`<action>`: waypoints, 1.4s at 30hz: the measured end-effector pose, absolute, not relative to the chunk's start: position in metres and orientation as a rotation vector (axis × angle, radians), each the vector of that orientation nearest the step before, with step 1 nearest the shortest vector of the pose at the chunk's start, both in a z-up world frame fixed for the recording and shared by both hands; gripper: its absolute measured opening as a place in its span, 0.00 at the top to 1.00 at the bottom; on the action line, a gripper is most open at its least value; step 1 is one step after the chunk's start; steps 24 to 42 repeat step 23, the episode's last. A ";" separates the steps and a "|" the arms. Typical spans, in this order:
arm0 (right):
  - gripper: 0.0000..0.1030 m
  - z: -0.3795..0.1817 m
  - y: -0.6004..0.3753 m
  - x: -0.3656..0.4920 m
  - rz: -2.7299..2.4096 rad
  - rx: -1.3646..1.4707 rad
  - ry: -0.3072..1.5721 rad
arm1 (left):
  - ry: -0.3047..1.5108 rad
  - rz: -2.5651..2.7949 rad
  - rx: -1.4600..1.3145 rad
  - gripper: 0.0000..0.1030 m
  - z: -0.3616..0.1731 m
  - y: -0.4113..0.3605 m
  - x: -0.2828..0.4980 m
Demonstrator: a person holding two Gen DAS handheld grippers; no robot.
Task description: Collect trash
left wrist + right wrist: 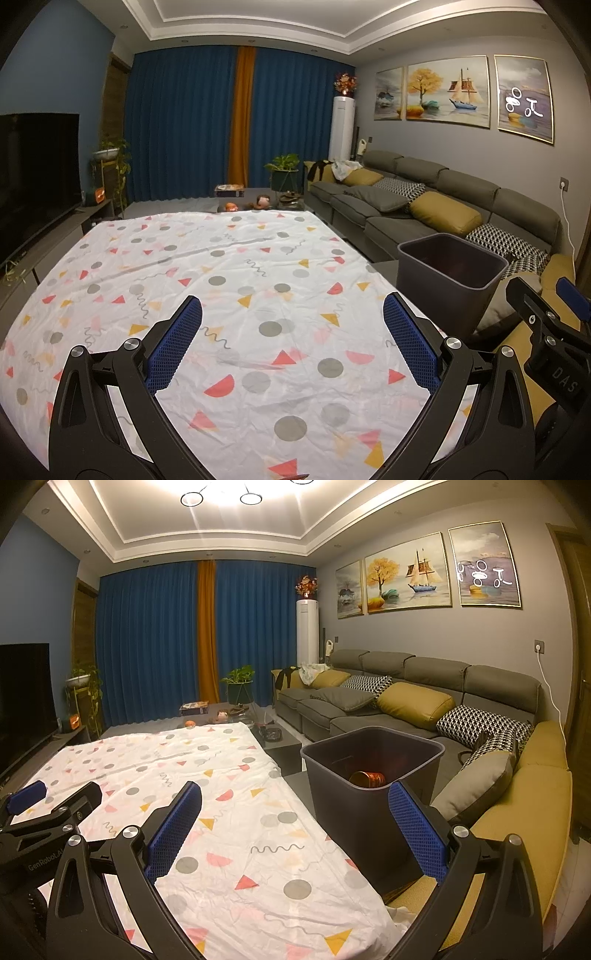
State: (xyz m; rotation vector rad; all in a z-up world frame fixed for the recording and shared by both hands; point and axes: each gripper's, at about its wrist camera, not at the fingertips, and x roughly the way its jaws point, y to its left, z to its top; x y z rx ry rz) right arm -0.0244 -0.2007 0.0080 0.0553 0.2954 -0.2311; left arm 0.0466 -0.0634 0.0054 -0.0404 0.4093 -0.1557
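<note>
Both grippers spread wide and empty above a bare cloth; the collected can lies in the bin.

Nearest, the left gripper (pixel 291 325) is held wide apart over the patterned tablecloth (pixel 229 280), nothing being gripped or touched; the right gripper (pixel 295 812) is likewise spread wide and empty, its right pad seen against the dark bin (pixel 373 746). No trash is seen on the cloth. Just beside the table's right edge the bin stands upright, and an orange can (pixel 367 779) lies on its side within. The step in hand is judged to be complete after a drop; further trash must next be sought. Beyond, the sofa (pixel 406 701) and blue curtains (pixel 177 122) are seen.
</note>
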 end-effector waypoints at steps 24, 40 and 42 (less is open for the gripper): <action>0.05 0.009 -0.203 -0.025 -0.232 0.070 0.288 | 0.393 -0.149 -0.039 0.08 0.009 -0.058 0.045; 0.05 0.009 -0.203 -0.025 -0.232 0.070 0.288 | 0.393 -0.149 -0.039 0.08 0.009 -0.058 0.045; 0.05 0.009 -0.203 -0.025 -0.232 0.070 0.288 | 0.393 -0.149 -0.039 0.08 0.009 -0.058 0.045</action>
